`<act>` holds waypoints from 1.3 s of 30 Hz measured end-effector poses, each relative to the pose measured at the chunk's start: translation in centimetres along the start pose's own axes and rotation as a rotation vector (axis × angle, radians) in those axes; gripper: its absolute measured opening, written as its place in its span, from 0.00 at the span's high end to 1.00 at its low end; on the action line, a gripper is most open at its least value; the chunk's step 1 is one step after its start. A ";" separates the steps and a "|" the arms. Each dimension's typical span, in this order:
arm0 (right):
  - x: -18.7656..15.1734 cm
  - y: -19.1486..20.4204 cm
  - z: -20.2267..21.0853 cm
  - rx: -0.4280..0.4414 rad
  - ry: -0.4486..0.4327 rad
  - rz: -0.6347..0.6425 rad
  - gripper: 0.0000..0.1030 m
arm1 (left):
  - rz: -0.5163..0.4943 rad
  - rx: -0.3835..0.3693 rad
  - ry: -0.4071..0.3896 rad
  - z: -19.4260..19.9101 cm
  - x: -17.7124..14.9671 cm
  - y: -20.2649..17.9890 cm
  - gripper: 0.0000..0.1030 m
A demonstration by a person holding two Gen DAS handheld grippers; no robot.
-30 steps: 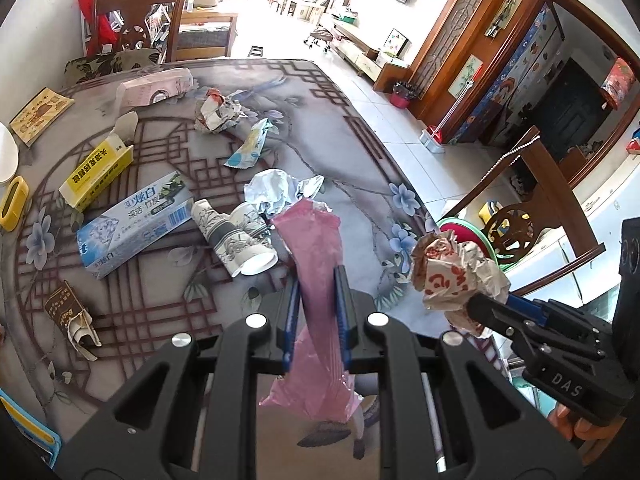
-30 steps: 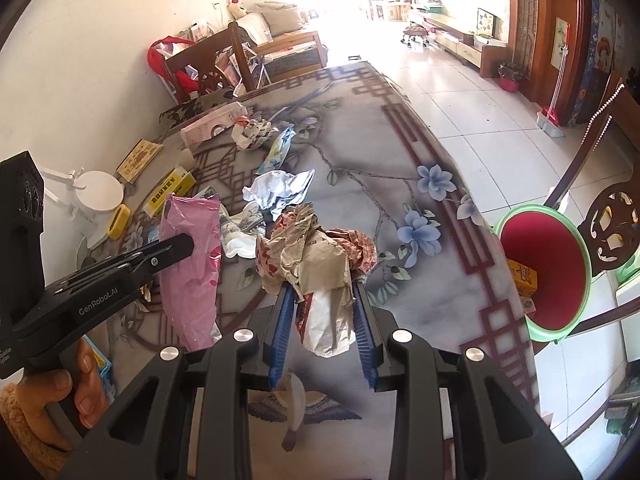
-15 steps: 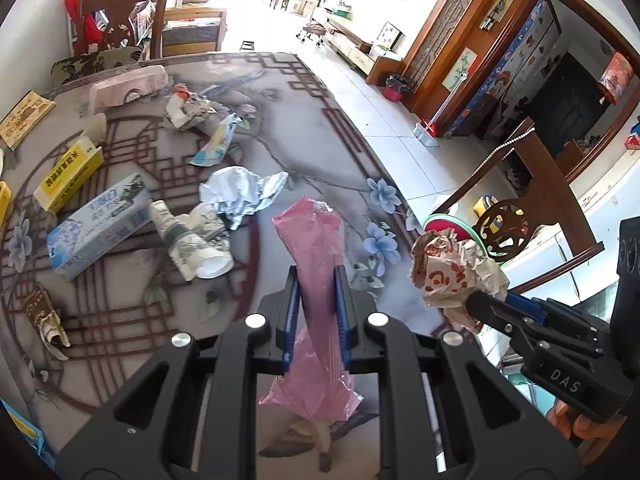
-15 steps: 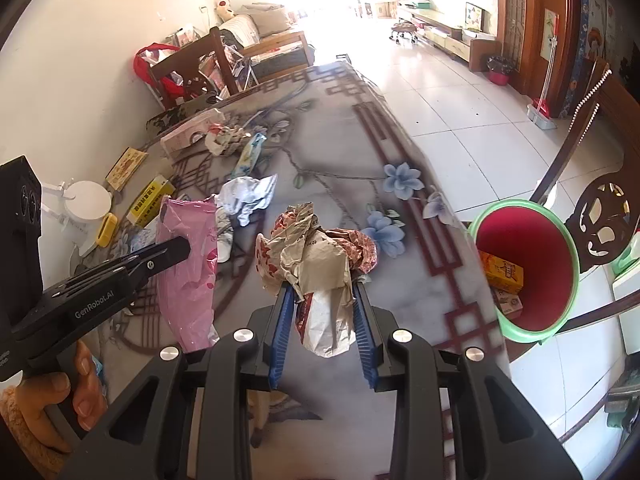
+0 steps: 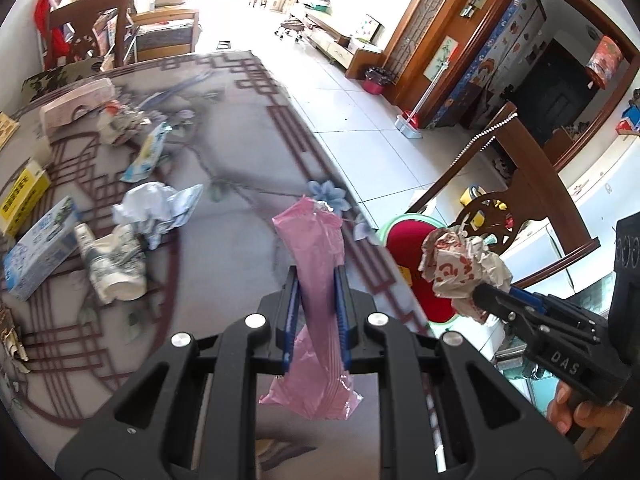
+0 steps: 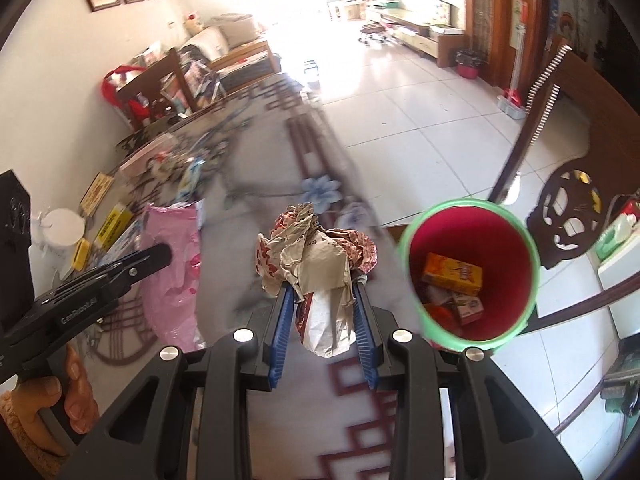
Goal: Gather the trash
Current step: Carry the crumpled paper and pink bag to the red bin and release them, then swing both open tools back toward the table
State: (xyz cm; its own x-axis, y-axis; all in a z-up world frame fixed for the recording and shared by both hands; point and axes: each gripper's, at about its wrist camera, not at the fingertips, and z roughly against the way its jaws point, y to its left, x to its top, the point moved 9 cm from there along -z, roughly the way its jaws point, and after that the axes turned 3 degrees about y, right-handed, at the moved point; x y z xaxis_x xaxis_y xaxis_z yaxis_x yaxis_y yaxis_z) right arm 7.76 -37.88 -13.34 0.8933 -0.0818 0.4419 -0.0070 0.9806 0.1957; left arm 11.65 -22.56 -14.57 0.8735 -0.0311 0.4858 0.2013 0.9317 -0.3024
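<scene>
Sunlit tiled floor stretches away behind your table (image 5: 240, 128), whose grey cloth carries a dark red lattice border and blue flowers, with carved wooden chairs at its far end and right side. Litter sits on the left half of the cloth: a blue and white toothpaste box (image 5: 38, 248), a yellow box (image 5: 22, 200), crumpled white paper (image 5: 154, 208) and a pink carton (image 5: 74, 104). Your left gripper (image 5: 316, 276) is clamped tight on a pink plastic bag (image 5: 316, 248), which stands up between the blue pads and hangs out below them. Your right gripper (image 6: 322, 300) is pinched on a crumpled paper wrapper (image 6: 312, 252) printed in red, bulging above the pads. Just off the table's right edge, the bin (image 6: 468, 206), green-rimmed and red inside, stands on the floor near the wrapper, with an orange box (image 6: 452, 274) and other cartons in it. You can read "DAS" on the right gripper's side and "GenRobot.AI" on the left's; the box lettering is too blurred to read.
</scene>
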 end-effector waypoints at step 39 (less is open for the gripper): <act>0.3 -23.6 1.6 -0.118 -0.014 -0.309 0.54 | -0.305 -0.145 0.101 -12.5 4.4 -23.4 0.51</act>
State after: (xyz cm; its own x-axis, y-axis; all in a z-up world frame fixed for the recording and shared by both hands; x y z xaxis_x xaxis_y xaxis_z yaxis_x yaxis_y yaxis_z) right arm 7.50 -61.38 -16.45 0.8387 -0.3801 0.3900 0.3159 0.9229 0.2202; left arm 16.33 -48.99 -15.58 0.8016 -0.3425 0.4900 0.5141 0.8132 -0.2727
